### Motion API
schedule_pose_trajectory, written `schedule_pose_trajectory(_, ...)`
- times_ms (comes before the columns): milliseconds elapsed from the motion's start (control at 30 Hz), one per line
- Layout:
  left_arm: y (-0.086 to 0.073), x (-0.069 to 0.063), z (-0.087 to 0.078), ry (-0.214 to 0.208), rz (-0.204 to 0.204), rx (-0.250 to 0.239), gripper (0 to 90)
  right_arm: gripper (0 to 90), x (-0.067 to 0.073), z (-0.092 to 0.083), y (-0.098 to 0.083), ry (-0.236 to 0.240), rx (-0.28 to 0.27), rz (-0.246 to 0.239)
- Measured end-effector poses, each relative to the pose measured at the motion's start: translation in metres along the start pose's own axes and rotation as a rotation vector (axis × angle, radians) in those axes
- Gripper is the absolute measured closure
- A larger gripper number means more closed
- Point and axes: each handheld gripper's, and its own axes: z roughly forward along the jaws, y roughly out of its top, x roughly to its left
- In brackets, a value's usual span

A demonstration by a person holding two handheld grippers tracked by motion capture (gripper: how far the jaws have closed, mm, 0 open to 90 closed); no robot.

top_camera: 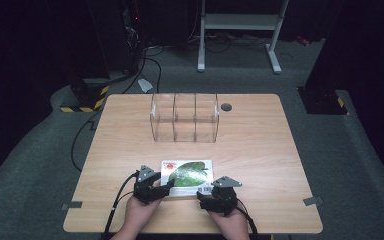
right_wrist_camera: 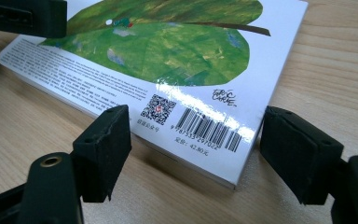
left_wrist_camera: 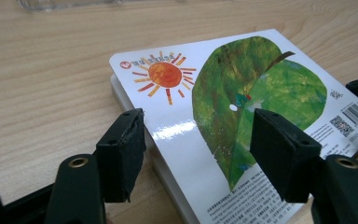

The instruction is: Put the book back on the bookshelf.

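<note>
Item: white glossy board book with green leaf and orange sun cover (top_camera: 187, 173), lying flat on the light wooden table (top_camera: 260, 150), near edge. Left gripper (left_wrist_camera: 196, 149): jaws apart, straddling its lower left corner, not pressing. Right gripper (right_wrist_camera: 193, 149): jaws apart at the barcode corner. Clear plastic three-compartment organiser (top_camera: 184, 118) stands well behind.

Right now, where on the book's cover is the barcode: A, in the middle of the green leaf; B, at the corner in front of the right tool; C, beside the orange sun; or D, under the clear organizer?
B: the barcode is printed at the corner of the book that lies just in front of the right tool, next to a QR code and well away from the sun.
</note>
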Motion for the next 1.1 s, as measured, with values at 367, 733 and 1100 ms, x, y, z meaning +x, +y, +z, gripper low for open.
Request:
schedule_pose_trajectory(367, 0.011, -0.003, -0.02, -0.008, 0.034, -0.088, 36.0, 17.1, 0.015, 0.003, 0.0, 0.001, 0.019, -0.048)
schedule_pose_trajectory(733, 0.016, -0.007, -0.026, -0.016, 0.053, -0.107, 36.2, 25.4, 0.017, 0.004, -0.001, -0.055, 0.009, -0.075)
schedule_pose_trajectory(1100, 0.013, 0.009, -0.01, -0.05, -0.019, -0.016, 33.4, 27.9, 0.016, 0.004, -0.001, -0.047, 0.02, -0.057)
